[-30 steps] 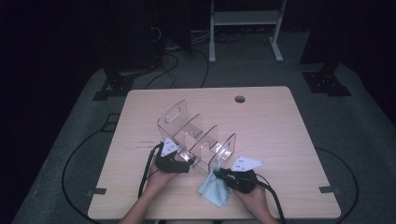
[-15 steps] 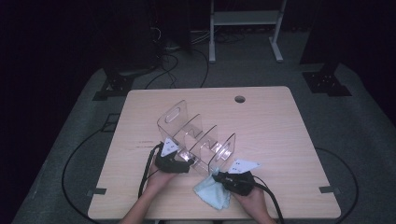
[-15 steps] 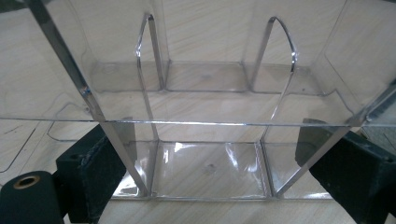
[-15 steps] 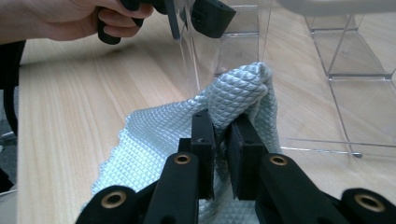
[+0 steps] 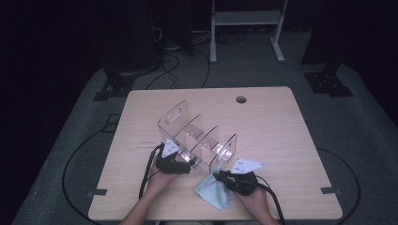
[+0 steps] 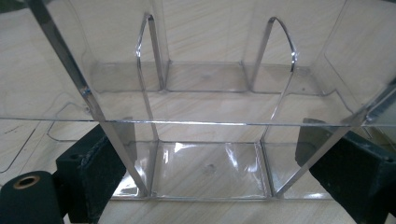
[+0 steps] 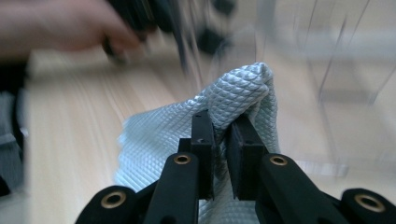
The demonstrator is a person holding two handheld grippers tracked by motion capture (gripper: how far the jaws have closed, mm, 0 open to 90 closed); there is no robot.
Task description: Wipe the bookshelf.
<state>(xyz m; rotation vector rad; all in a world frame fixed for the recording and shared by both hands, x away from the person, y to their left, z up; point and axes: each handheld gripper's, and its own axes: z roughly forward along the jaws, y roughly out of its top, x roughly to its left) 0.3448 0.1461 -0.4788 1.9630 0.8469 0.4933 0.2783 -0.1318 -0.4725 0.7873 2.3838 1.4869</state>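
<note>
- Two claws work near the front edge of the bench (image 5: 281, 122), one in each of the person's hands.
- Left claw (image 5: 180, 161): its jaws stand wide, one on either side of the near end of the clear rack (image 5: 197, 136). In the left gripper view the black pads (image 6: 100, 179) lie against the outer faces of the rack's (image 6: 205, 121) side walls, so the claw is clenched on the rack across its width.
- Right claw (image 5: 220, 176): its jaws are pinched together on a raised fold of the cloth (image 5: 213, 192). In the right gripper view the jaws of this claw (image 7: 220, 135) stand nearly touching, with the cloth's (image 7: 243, 88) quilted diamond weave bunched up between and above them.
- Clear rack: transparent plastic, with upright dividers that form several compartments in a row. It stands on the bench left of centre, running at a slant from the middle of the bench toward the front edge. The end wall farthest from the person has a slot handle cut into it.
- Cloth: pale blue-green. It lies on the bench close to the front edge, just beside the near end of the rack. One part is lifted by the right claw; the rest lies flat on the bench.
- Right gripper view: the background is blurred; the person's left hand (image 7: 60, 28) and the rack appear beyond the cloth.
</note>
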